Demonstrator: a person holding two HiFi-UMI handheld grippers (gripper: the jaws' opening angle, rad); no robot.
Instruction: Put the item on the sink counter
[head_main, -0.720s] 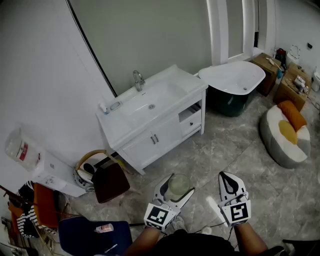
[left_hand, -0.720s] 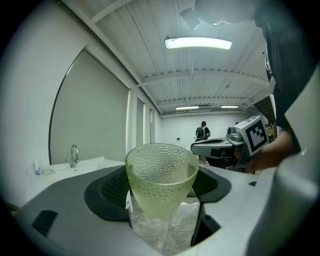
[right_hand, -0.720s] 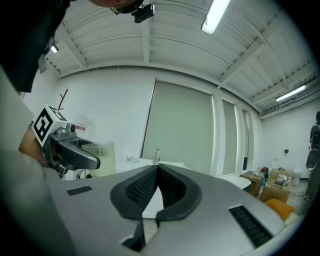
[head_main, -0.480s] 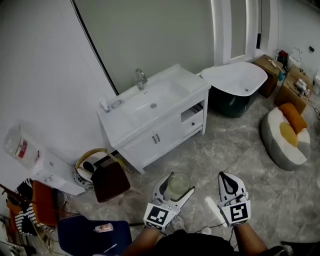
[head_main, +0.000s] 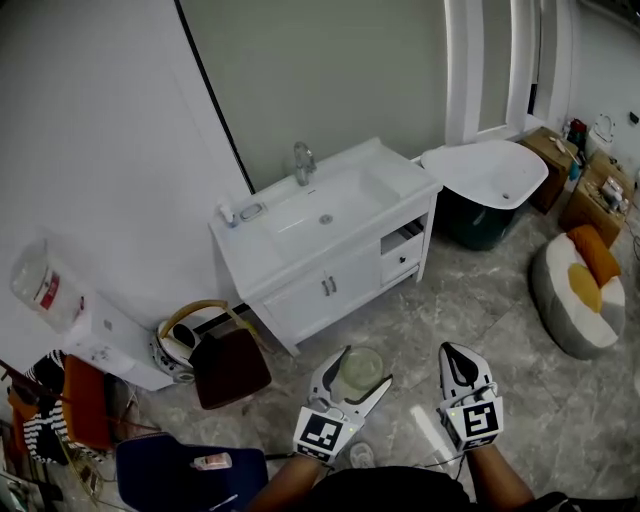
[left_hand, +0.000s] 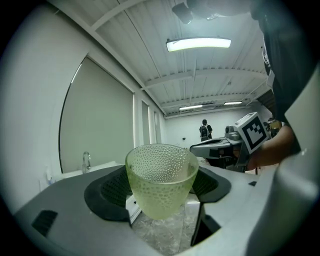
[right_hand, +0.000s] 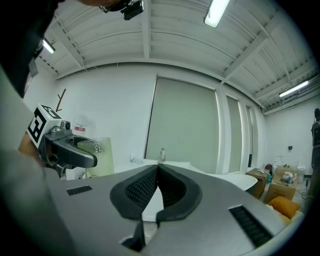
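The person's hands are mostly hidden behind the marker cubes in the head view, and the forearms are cut off at the bottom edge. Beside a dark red chair stands a round basket with a wooden hoop; what lies in it is too dark to make out. A small dish sits at the back left of the sink desk, and its contents are too small to tell.

Both tools are held out level in front of the body, side by side and apart, above the grey stone floor and well short of the desk. The left tool has its jaws spread wide, with the pads pressed on either side of a pale green dimpled cup. The cup stands upright in that grip, off the floor and not yet on the desk. The right tool has its jaws closed together with nothing between them; its own view shows the left tool and the cup off to the left.

The cup is see-through, and only its own bumpy wall shows inside. The white basin is set in the desk top, with a tap behind it. One drawer under the desk top stands partly open. A white bathtub stands just to the right of the desk, and a round cushion lies on the floor further right.
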